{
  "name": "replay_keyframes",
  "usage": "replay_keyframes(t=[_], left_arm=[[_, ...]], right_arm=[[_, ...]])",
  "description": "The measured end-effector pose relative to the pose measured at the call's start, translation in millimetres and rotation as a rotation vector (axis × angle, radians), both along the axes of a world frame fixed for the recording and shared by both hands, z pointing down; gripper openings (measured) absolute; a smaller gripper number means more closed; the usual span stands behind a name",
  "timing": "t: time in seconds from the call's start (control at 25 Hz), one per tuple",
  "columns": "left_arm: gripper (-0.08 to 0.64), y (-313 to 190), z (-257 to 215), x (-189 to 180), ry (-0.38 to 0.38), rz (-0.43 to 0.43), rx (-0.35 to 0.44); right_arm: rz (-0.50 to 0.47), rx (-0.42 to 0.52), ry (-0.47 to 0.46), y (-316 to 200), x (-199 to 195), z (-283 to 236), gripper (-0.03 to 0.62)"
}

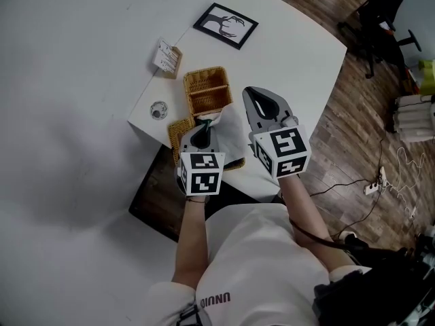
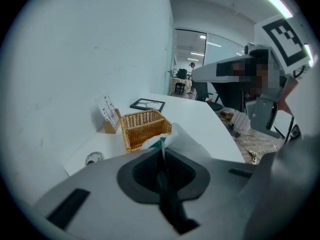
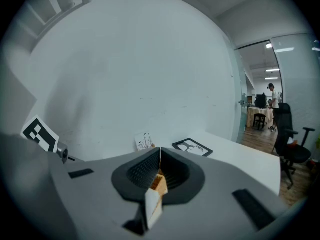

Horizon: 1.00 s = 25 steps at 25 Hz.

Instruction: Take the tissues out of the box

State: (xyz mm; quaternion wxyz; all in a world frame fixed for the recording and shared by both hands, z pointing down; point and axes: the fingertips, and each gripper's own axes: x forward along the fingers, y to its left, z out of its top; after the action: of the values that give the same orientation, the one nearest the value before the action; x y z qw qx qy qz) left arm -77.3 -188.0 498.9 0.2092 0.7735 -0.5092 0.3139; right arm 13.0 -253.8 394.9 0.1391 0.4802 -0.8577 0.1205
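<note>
A white tissue (image 1: pixel 228 133) rises out of a wicker tissue box (image 1: pixel 178 129) at the near edge of the white table (image 1: pixel 285 53). My left gripper (image 1: pixel 202 125) is shut on the tissue right above the box. In the left gripper view the tissue (image 2: pixel 186 140) fans out past the closed jaws of the left gripper (image 2: pixel 161 148). My right gripper (image 1: pixel 253 95) hovers shut just right of the tissue with nothing held. In the right gripper view, wicker and white paper show below the closed right gripper (image 3: pixel 160 153). Most of the box is hidden under the tissue and the left gripper.
An open wicker basket (image 1: pixel 206 89) stands just behind the box. Farther back are a card holder (image 1: pixel 167 58) and a framed picture (image 1: pixel 225 25). A small round dish (image 1: pixel 158 109) sits at the table's left corner by the wall. On the floor at right are an office chair (image 1: pixel 380 12) and cables.
</note>
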Motion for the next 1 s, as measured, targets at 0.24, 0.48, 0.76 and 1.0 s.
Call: replay_keyframes(t=[0.24,0.48,0.76,1.0], left_arm=[[0.025,2.3,-8.3,-2.2,0.013,-0.008,0.046],[0.025,5.1,-14.2,-4.7,0.015,-0.046,0.066],[0.023,7.4,-20.3,-5.5,0.03,-0.05,0.079],[0.021,8.8,-25.7,-3.6,0.043,-0.04,0.091]], right_arm=[[0.019,0.013,-0.015,1.3,2.7,-3.1,0.02],[0.003,0.017,-0.012,5.9,1.2,-5.9,0.02],[-0.001,0.031,-0.009,7.4,-0.8,-10.8,0.02],[-0.01,0.038,-0.01,8.8,-3.2,-12.2,0.02]])
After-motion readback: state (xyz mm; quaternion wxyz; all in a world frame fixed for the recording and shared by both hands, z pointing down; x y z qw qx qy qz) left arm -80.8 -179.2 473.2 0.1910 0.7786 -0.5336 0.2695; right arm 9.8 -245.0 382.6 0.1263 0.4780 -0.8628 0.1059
